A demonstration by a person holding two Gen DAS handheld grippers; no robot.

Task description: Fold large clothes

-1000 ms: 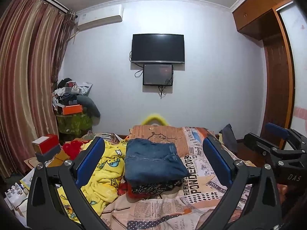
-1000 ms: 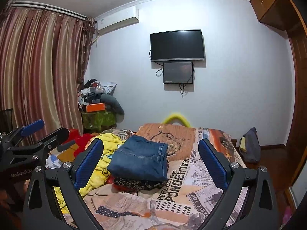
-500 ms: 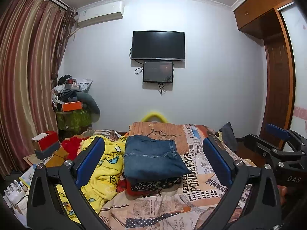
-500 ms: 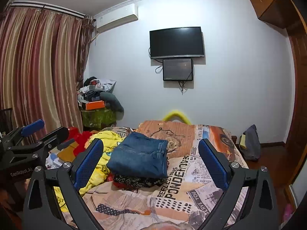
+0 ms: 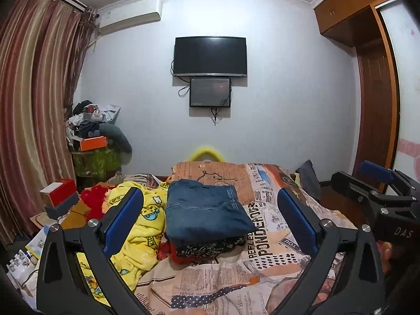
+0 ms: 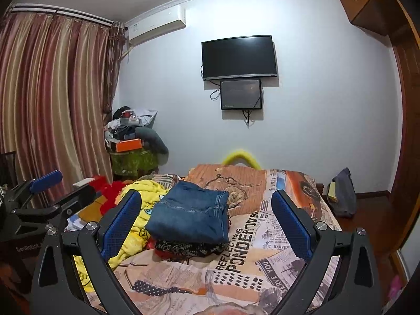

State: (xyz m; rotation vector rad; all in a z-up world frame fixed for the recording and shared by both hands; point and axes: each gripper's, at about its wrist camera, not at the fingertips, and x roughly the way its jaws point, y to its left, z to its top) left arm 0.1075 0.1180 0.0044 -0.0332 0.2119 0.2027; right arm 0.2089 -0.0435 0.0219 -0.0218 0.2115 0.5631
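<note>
Folded blue jeans [image 5: 207, 210] [image 6: 191, 214] lie on top of a small stack of folded clothes, with a dark patterned garment [image 5: 210, 248] and a red one under them, on the bed [image 5: 262, 262]. A yellow cartoon-print garment [image 5: 139, 225] [image 6: 136, 223] lies crumpled to the left of the stack. My left gripper [image 5: 210, 223] is open and empty, held above the bed in front of the stack. My right gripper [image 6: 207, 223] is open and empty too, beside it on the right; it also shows in the left wrist view [image 5: 378, 183].
The bed has a newspaper-print cover [image 6: 249, 249]. A red fluffy item [image 5: 93, 199] and a red box [image 5: 59, 193] lie at the left. A cluttered green-covered stand [image 5: 97, 147] is by the curtain [image 5: 31, 118]. A dark bag [image 6: 342, 194] is on the floor at the right, near the wardrobe [image 5: 378, 92].
Both grippers have tilted up and drawn back slightly, so the clothes stack sits lower in both views. Nothing on the bed has moved.
</note>
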